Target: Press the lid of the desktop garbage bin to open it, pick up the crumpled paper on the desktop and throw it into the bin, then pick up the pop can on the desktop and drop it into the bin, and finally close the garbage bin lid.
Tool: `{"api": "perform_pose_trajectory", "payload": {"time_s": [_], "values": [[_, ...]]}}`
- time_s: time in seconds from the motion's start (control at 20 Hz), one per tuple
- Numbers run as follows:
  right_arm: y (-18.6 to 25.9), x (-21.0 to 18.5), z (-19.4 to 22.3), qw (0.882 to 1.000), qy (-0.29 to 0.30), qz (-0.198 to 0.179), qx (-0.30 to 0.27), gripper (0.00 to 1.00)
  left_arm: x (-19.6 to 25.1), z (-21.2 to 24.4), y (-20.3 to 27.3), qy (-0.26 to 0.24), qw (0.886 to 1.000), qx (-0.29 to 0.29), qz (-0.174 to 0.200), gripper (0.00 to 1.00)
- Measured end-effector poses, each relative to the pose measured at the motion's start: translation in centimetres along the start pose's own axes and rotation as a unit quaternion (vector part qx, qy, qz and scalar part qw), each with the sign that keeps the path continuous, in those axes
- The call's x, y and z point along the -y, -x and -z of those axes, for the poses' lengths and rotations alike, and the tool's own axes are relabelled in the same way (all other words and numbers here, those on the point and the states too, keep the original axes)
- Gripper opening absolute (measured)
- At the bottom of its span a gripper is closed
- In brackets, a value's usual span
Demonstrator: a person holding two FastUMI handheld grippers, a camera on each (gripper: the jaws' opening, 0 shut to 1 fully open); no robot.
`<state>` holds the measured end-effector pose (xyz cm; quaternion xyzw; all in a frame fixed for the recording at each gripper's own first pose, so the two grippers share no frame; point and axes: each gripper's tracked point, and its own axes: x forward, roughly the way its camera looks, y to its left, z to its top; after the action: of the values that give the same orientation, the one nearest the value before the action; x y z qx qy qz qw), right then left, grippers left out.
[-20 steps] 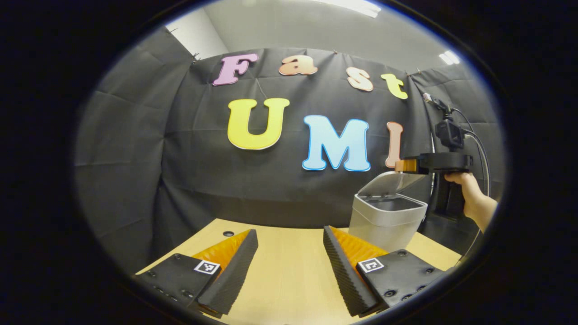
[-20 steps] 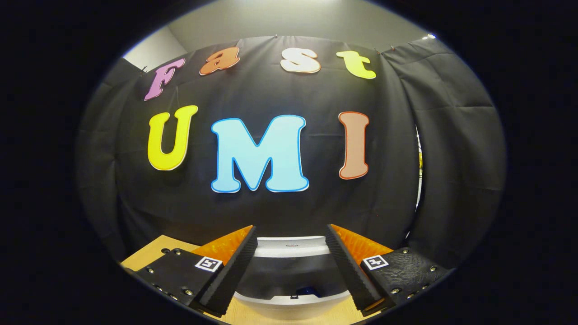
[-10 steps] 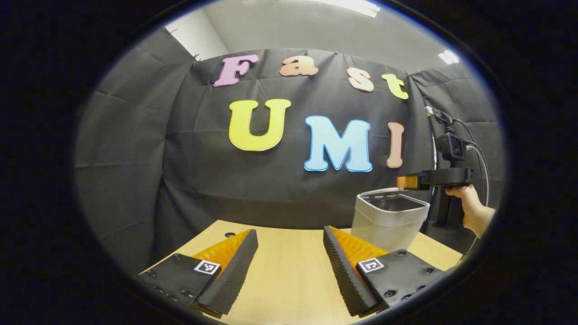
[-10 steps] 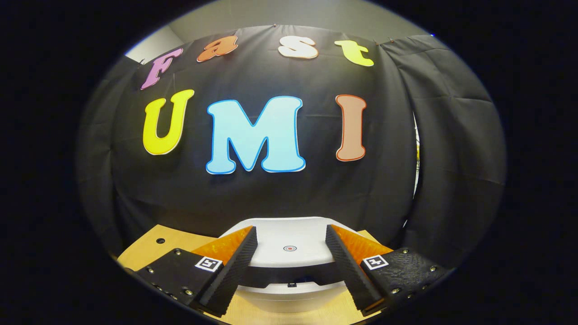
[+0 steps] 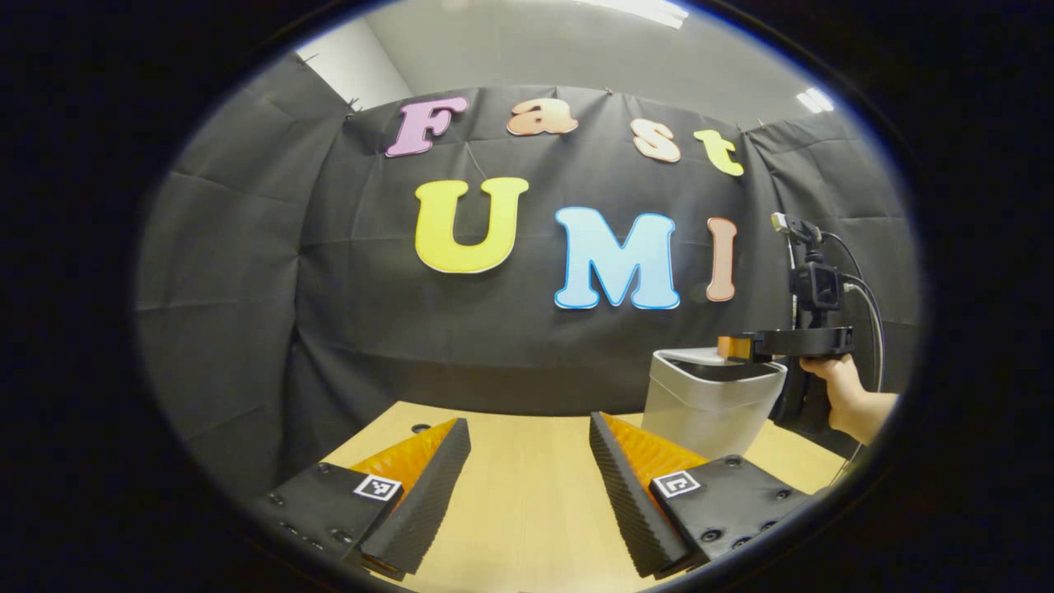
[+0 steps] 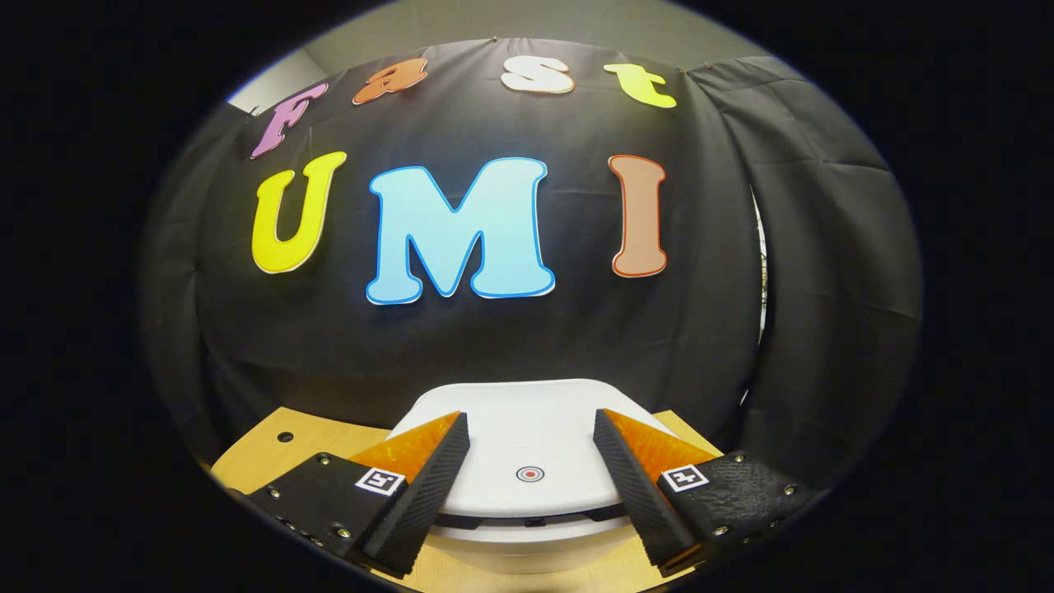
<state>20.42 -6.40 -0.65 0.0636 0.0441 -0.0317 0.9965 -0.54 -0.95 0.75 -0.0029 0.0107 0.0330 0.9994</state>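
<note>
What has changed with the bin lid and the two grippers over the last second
The lid has swung down from raised to nearly flat on the garbage bin, with the right gripper lowering onto it, fingers apart. The left gripper stayed open above the table, holding nothing.

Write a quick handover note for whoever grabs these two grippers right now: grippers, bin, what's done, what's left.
Left gripper: open, empty, above the bare wooden table, away from the bin.
Right gripper: open, empty, fingers over the bin lid, held by a hand.
Garbage bin: at the table's right end; lid nearly shut, a thin dark gap shows under its front edge.
Done: no paper or can on the table in sight, presumably binned.
Left: press the lid fully closed, then withdraw.
</note>
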Motion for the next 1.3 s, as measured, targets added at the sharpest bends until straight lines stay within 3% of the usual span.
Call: {"api": "perform_pose_trajectory", "payload": {"time_s": [1.3], "values": [[-3.1,0.4,1.3,0.999,0.014,-0.034,0.035,0.99,-0.3,1.0,-0.3,0.008,1.000,-0.014,-0.013,0.95]]}}
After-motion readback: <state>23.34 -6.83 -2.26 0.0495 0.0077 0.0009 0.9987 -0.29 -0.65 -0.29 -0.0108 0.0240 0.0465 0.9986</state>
